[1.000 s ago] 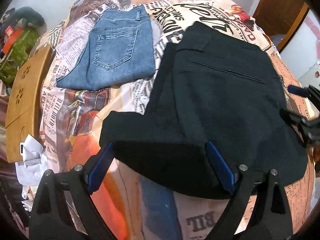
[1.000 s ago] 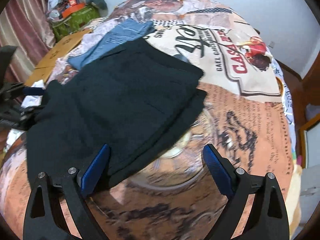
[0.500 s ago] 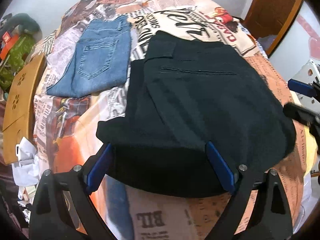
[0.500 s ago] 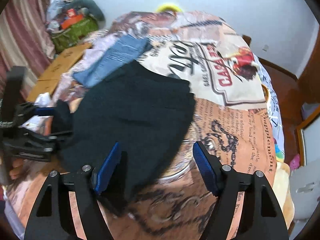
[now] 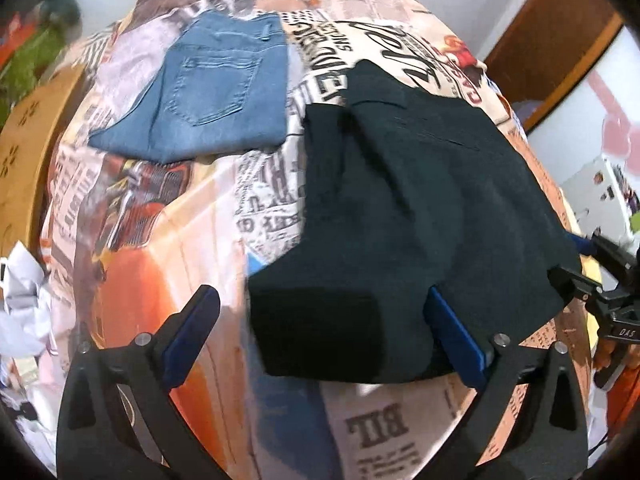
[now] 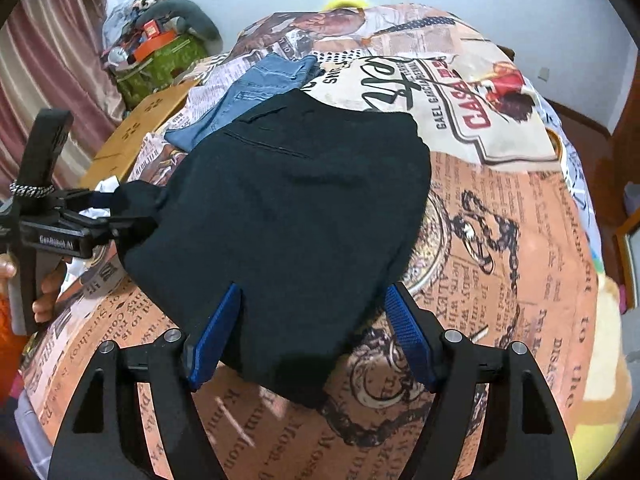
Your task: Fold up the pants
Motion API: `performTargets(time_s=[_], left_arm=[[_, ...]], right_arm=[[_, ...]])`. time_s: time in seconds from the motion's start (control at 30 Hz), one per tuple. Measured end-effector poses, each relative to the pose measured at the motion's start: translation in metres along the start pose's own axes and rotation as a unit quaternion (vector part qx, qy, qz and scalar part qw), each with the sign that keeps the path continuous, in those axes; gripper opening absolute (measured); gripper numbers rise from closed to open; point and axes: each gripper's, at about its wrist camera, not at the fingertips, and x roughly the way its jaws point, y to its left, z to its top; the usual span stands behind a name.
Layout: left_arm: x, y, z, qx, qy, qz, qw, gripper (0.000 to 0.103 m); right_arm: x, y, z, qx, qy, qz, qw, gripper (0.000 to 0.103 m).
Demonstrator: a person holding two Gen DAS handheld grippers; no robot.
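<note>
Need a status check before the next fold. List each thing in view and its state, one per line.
Black pants: folded, lying on the bed, near edge between both grippers' fingers.
Jeans: folded, flat, beside the black pants.
Left gripper: jaws opening, wide, not clamped on the cloth.
Right gripper: open, fingers straddle the pants' edge.
Bedsheet: spread over the bed.

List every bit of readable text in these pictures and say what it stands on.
"CASA": red letters on the printed bedsheet.
"GenRobot.AI": left gripper body.
"DAS": right gripper body.
"BIL", upside down: bedsheet by the black pants.
The newspaper-style fine print is too small or blurred to read.
</note>
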Motion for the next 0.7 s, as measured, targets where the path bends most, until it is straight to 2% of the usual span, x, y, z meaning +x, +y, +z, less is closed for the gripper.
performTargets(time_s=[0.07, 0.13, 0.27, 0.4, 0.53, 0.63, 0.7], left_arm=[[-0.007, 0.003, -0.001, 0.000, -0.017, 0.019, 0.9997, 0.103], [-0.012, 0.006, -0.002, 0.007, -0.038, 0.081, 0.9959, 0.103], [-0.011, 0.026, -0.008, -0.008, -0.025, 0.066, 0.9975, 0.103], [-0.003, 0.042, -0.013, -0.007, -0.019, 0.114, 0.9933, 0.103], [-0.003, 0.064, -0.010, -0.042, -0.007, 0.114, 0.9925, 0.101], [-0.015, 0.058, 0.000, -0.026, -0.027, 0.129, 0.9909, 0.100], [-0.025, 0.048, 0.010, -0.012, -0.045, 0.126, 0.9909, 0.100]], right_arm=[[0.000, -0.003, -0.004, 0.010, -0.002, 0.007, 1.000, 0.071], [-0.002, -0.005, -0.007, 0.015, -0.005, 0.009, 1.000, 0.071], [-0.005, -0.006, -0.009, 0.016, -0.007, 0.013, 1.000, 0.071], [-0.005, -0.007, -0.009, 0.016, -0.008, 0.018, 1.000, 0.071], [-0.007, -0.009, -0.009, 0.026, -0.011, 0.020, 0.999, 0.071], [-0.016, -0.011, -0.005, 0.031, -0.017, 0.014, 0.999, 0.071], [-0.023, -0.015, 0.001, 0.033, -0.029, 0.001, 0.999, 0.071]])
